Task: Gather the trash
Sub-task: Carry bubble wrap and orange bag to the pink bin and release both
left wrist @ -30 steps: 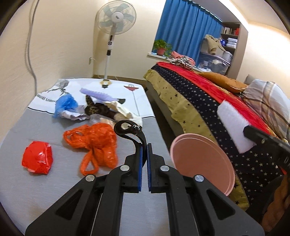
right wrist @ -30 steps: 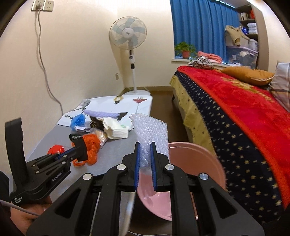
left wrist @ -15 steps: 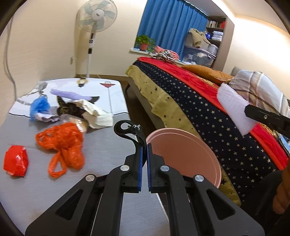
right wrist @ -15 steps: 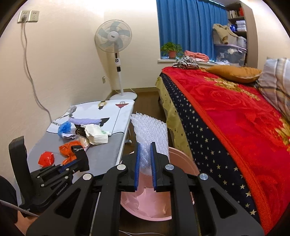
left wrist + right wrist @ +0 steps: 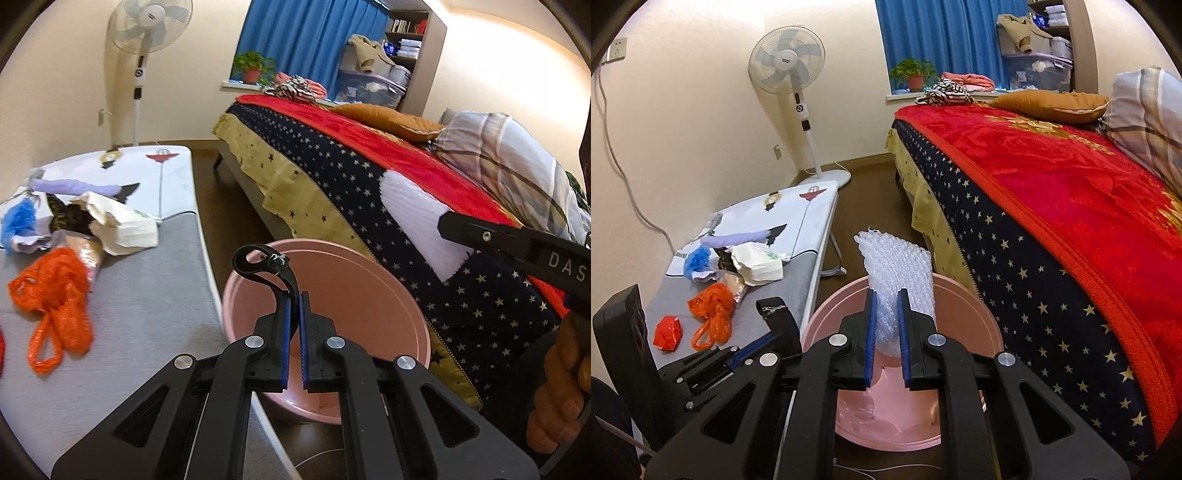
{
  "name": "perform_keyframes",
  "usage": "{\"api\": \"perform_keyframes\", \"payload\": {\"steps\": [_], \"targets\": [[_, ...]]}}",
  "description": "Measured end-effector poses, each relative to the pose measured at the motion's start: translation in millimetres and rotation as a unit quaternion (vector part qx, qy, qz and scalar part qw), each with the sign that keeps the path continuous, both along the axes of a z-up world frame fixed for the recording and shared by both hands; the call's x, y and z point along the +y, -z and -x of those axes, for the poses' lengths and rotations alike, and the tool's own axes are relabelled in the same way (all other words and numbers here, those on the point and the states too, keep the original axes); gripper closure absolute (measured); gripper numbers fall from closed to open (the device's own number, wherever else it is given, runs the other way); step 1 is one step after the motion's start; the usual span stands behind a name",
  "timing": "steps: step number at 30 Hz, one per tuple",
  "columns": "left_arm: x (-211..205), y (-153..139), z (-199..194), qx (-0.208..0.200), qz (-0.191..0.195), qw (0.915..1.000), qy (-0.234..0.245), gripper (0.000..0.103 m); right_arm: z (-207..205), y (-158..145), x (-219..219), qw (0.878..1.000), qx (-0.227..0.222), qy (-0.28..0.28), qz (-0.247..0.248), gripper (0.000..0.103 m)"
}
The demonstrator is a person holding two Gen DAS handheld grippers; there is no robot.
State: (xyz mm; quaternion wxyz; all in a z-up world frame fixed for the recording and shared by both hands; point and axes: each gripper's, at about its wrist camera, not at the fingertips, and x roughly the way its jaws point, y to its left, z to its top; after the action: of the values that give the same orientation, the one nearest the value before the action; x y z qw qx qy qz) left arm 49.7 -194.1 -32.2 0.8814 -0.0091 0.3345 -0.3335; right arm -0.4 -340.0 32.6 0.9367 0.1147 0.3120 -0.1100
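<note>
My left gripper (image 5: 293,295) is shut on a curled black strap (image 5: 264,264) and holds it over the pink basin (image 5: 388,280) on the floor. My right gripper (image 5: 885,295) is shut on a sheet of bubble wrap (image 5: 899,269), also above the pink basin (image 5: 960,295). The bubble wrap shows as a white sheet in the left wrist view (image 5: 417,225). More trash lies on the ironing board (image 5: 147,306): an orange plastic bag (image 5: 55,295), a crumpled white paper bag (image 5: 122,225), a blue bag (image 5: 16,221) and a red wrapper (image 5: 666,332).
A bed (image 5: 1052,192) with a red blanket and starred cover runs along the right. A standing fan (image 5: 790,70) stands by the far wall. A narrow strip of brown floor (image 5: 236,218) lies between board and bed.
Both grippers have moved right and forward from the ironing board to over the pink basin, each still holding its item. The right jaws look slightly wider on the bubble wrap.
</note>
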Motion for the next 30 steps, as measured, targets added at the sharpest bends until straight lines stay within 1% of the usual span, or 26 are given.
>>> {"api": "perform_keyframes", "payload": {"steps": [2, 3, 4, 5, 6, 7, 8, 15, 20, 25, 30], "targets": [[-4, 3, -1, 0.007, 0.003, 0.9999, 0.008, 0.099, -1, 2, -1, 1.0, 0.002, 0.003, 0.0, 0.091], [-6, 4, -2, 0.012, 0.005, 0.9998, 0.015, 0.098, -2, 2, 0, 1.0, 0.003, 0.004, 0.0, 0.088], [-9, 6, -3, 0.016, 0.004, 0.9997, 0.019, 0.09, -3, 2, -1, 1.0, 0.004, 0.009, 0.002, 0.085], [-11, 8, -3, 0.021, -0.001, 0.9995, 0.023, 0.083, -3, 3, -2, 1.0, 0.007, 0.015, 0.005, 0.08], [-12, 9, -3, 0.02, -0.006, 0.9996, 0.021, 0.071, -3, 4, -3, 1.0, 0.01, 0.021, 0.007, 0.065], [-12, 10, -3, 0.017, -0.008, 0.9997, 0.017, 0.07, -3, 4, -3, 1.0, 0.01, 0.027, 0.007, 0.054], [-11, 9, -3, 0.017, -0.007, 0.9997, 0.014, 0.07, -3, 4, -4, 0.999, 0.01, 0.03, 0.008, 0.05], [2, 5, -3, 0.008, -0.005, 0.9999, -0.011, 0.07, -2, 3, -3, 0.999, 0.003, 0.03, 0.012, 0.049], [18, 2, -4, 0.0, -0.005, 0.9994, -0.036, 0.07, 1, 0, 4, 1.0, -0.009, 0.019, 0.016, 0.049], [39, 0, -5, -0.003, -0.009, 0.9975, -0.071, 0.07, 1, -3, 19, 1.0, -0.024, 0.002, 0.02, 0.049], [65, -2, -7, -0.006, -0.009, 0.9936, -0.113, 0.07, -1, -5, 33, 0.999, -0.033, -0.01, 0.02, 0.049]]}}
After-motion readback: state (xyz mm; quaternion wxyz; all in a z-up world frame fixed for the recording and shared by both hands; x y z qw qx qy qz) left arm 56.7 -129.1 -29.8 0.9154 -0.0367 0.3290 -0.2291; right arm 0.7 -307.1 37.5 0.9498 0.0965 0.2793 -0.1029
